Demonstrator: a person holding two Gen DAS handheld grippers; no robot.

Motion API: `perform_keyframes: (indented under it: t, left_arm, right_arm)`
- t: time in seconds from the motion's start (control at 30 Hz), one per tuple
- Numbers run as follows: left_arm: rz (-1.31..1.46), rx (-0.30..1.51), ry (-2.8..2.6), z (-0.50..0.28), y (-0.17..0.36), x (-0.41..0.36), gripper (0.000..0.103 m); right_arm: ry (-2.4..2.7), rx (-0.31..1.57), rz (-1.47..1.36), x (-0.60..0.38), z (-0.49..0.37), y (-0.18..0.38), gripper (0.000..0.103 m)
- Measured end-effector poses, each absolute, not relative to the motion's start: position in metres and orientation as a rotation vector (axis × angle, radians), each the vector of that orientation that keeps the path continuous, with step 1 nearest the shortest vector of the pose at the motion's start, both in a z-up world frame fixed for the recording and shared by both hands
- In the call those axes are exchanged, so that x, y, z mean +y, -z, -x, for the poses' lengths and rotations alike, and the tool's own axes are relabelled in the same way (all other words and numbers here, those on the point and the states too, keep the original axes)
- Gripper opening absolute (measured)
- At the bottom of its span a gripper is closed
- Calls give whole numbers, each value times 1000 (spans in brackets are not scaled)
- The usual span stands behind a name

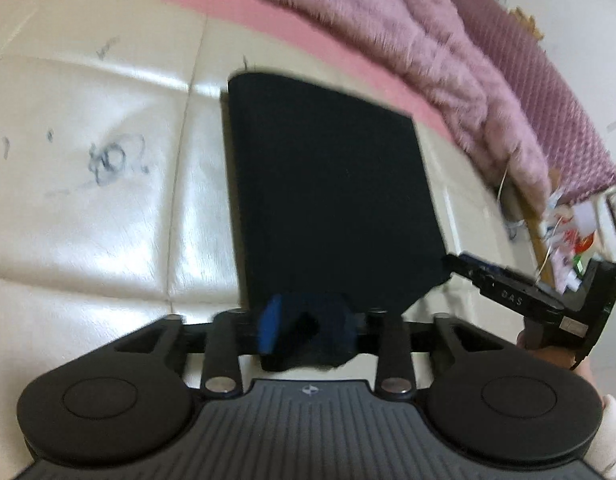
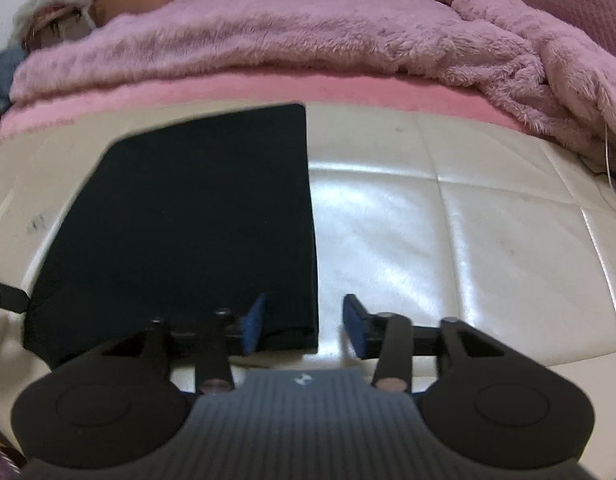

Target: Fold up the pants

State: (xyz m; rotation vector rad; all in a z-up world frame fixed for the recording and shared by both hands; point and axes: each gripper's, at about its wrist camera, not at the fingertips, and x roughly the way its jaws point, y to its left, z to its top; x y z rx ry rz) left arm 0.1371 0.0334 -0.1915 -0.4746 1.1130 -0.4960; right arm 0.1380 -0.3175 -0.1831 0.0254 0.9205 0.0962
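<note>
While both grippers stand apart, clamping nothing, the right gripper (image 2: 304,326) straddles the near right corner of the folded black pants (image 2: 196,216), and the left gripper (image 1: 306,332) sits at the near edge. Pants stretch away across the cream surface (image 2: 448,240). Only the right view shows the fluffy blanket (image 2: 308,32) fully.

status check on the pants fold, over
Right hand-held gripper open, straddling near corner of black pants. Left hand-held gripper blurred, state unclear. Pants folded flat on cream bench. Nothing in the way.
</note>
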Motion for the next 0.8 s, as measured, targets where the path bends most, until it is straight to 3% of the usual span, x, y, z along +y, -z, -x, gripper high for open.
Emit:
perform_keyframes:
  t: [0.13,0.4,0.7,0.8]
  left_arm:
    - [569,1015,459,-146,187,51,72]
    - [767,1021,434,-184,225,64,73]
    - [840,1048,454,-206,251,56,70]
    - [838,1043,477,-211,255,53,65]
  right_arm:
    - [-128,907,-211,-340,-144,173,56]
    - [-168,931,-559,-380,-177,196,59]
    - [-263,1008,-671,-395,-215,230,55]
    - [-291,1016,-708,-400,-223,236,47]
